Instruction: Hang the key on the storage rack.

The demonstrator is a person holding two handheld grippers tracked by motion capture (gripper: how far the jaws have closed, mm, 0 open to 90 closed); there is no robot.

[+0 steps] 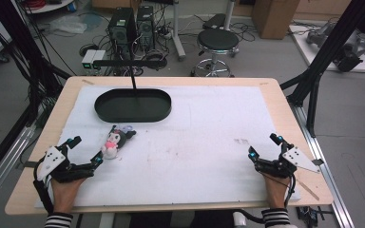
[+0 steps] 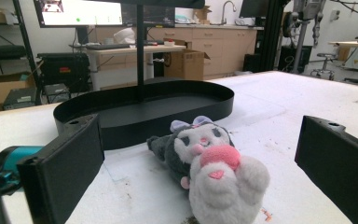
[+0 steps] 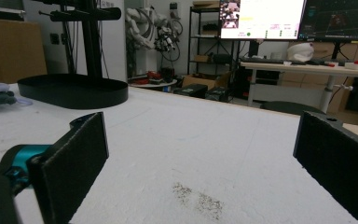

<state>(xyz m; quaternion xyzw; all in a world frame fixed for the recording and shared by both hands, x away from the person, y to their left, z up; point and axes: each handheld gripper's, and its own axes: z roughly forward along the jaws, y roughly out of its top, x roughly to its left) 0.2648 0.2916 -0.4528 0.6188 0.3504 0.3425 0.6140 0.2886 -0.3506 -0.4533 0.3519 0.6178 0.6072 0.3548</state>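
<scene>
A small plush toy (image 1: 114,140) in grey, white and pink lies on the white mat, just in front of a black oval tray (image 1: 133,105). My left gripper (image 1: 86,151) stands open at the near left, its fingertips close to the toy's left side. In the left gripper view the plush toy (image 2: 209,170) lies between the wide-apart jaws, untouched, with the black oval tray (image 2: 144,112) behind it. My right gripper (image 1: 265,146) rests open at the near right, nothing between its jaws. In the right gripper view the tray (image 3: 72,91) sits far left.
A black post (image 1: 133,76) rises from the tray and carries a horizontal bar. The white mat (image 1: 195,142) covers most of the wooden table (image 1: 275,85). A faint smudge (image 1: 241,141) marks the mat near my right gripper. A stool (image 1: 217,42) and computer towers stand beyond the table.
</scene>
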